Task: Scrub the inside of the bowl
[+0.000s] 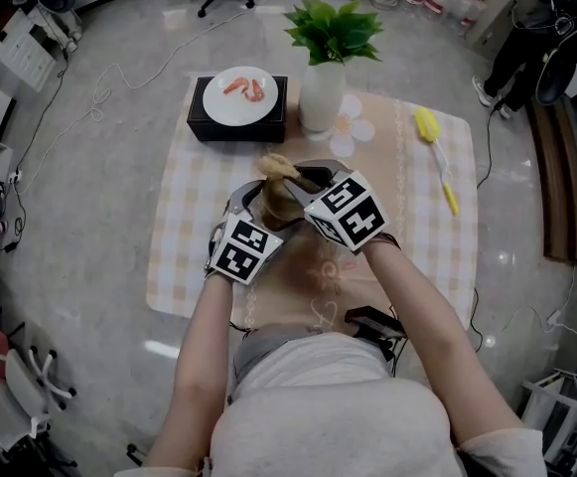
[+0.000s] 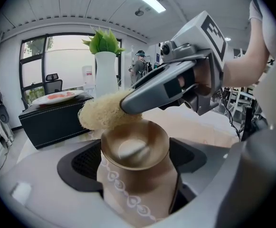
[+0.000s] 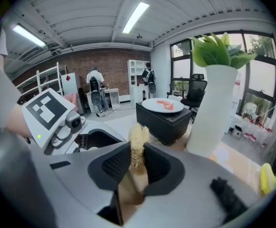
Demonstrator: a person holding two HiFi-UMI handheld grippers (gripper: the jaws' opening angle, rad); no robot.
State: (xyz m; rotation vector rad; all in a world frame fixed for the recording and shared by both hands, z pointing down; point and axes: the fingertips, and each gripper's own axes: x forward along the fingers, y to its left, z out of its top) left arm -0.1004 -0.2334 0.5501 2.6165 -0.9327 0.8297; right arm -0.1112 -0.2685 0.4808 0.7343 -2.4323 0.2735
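- Left gripper had its jaws set wide and clamped on the brown bowl, which it held tilted over the tablecloth, near the white vase.
- Right gripper was pinched on a pale fibre scrubber, which seemed to touch the bowl's far rim.
- Markings in view were black-and-white square patterns on each gripper's cube and white heart outlines on the tablecloth.
- Behind, a plate sat on a black box.

Left gripper clamped wide, right gripper pinched narrow close over it (both angled downward)
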